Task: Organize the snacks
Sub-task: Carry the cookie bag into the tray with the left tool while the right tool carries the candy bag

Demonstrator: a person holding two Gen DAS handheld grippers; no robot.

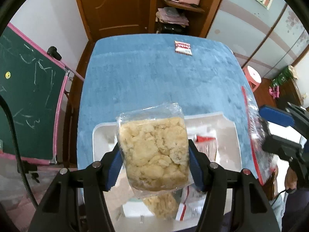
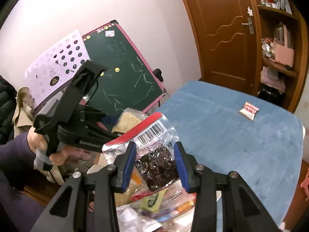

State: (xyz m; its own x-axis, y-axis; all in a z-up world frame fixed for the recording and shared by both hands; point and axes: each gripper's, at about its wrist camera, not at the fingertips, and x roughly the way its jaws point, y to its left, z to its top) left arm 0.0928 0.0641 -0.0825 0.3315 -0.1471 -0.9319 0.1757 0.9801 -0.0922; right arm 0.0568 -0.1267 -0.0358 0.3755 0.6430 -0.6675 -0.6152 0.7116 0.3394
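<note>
My left gripper (image 1: pixel 154 160) is shut on a clear bag of pale yellow crackers (image 1: pixel 154 150) and holds it above a white tray (image 1: pixel 100 133) on the blue table. My right gripper (image 2: pixel 155 164) is shut on a clear bag of dark dried fruit (image 2: pixel 157 162) with a red top strip and a barcode, held above a pile of snack packets (image 2: pixel 154 203). The right gripper (image 1: pixel 278 131) also shows at the right edge of the left wrist view. The left gripper (image 2: pixel 108 127) shows in the right wrist view with the cracker bag (image 2: pixel 129 119). A small red and white packet (image 1: pixel 183 47) lies at the table's far side.
The tray holds another cracker bag (image 1: pixel 162 203) and red and white packets (image 1: pixel 204 145). A green chalkboard (image 1: pixel 29 92) stands left of the table. A pink stool (image 1: pixel 252 76) stands to the right. A wooden door (image 1: pixel 115 7) and shelves (image 1: pixel 179 3) are behind.
</note>
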